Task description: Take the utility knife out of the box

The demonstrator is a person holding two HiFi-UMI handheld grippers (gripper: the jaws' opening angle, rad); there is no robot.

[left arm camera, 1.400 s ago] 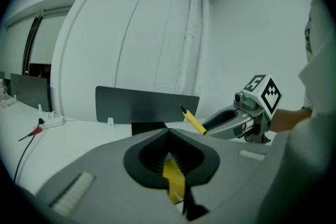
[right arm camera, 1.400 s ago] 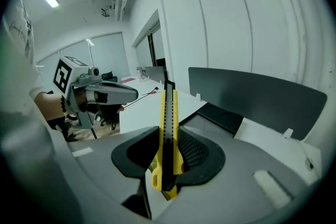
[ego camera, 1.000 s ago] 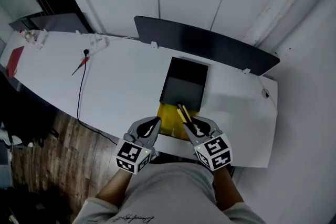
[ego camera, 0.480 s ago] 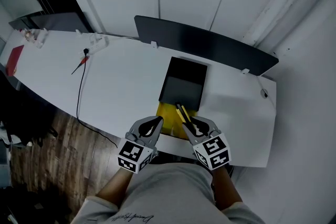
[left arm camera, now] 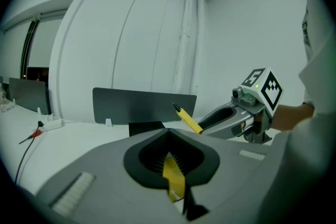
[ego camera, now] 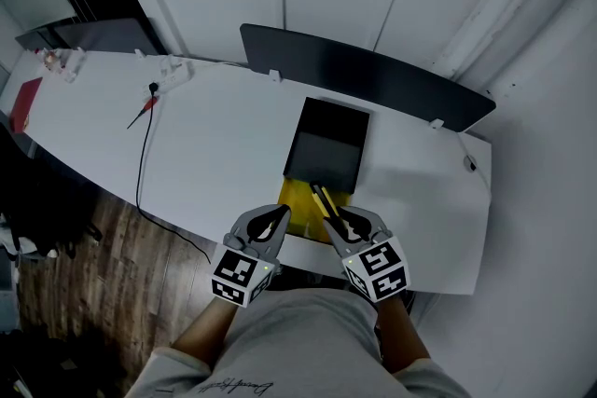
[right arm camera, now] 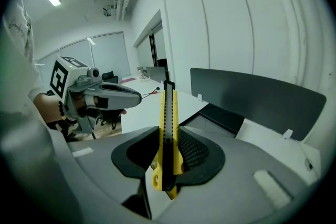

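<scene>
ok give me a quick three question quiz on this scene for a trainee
1. Fill in the blank: the left gripper is pinching a thin ___ strip.
2. Which gripper holds the utility knife? A) left gripper B) right gripper C) neither
3. True or false: the black box lies open on the white table.

Key
1. yellow
2. B, the knife stands clamped between its jaws
3. true
</scene>
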